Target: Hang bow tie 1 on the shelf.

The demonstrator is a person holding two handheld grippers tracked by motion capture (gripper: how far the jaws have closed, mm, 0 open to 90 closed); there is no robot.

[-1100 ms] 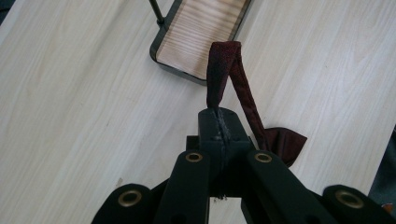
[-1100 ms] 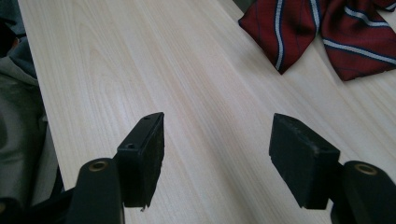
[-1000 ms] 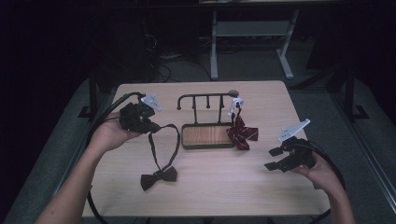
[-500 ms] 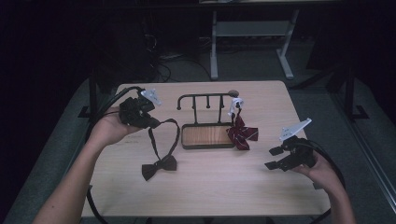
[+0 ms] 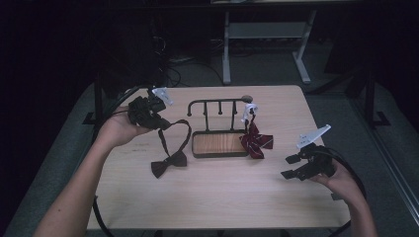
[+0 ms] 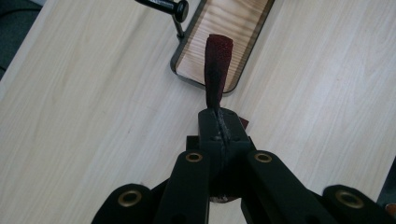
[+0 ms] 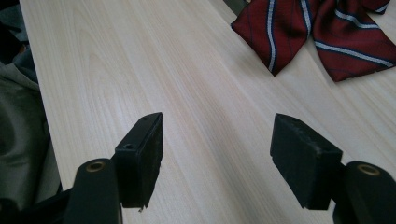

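High view, left tool point(image 5: 160, 123) pinching the strap of a dark bow tie point(image 5: 169, 164) whose bow rests on the table point(image 5: 217, 197), left tool view, pads clamped on that maroon strap point(image 6: 217, 70), right tool point(image 7: 217, 154) spread, empty, near a striped red bow tie point(image 7: 322, 32).

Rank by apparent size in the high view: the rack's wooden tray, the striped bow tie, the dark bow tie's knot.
1. Wooden tray, clearly the largest.
2. Striped bow tie hanging at the rack's right end.
3. Dark bow tie's knot lying on the table; close to the striped one, so this order is unsure. Its strap is shut in the left gripper.
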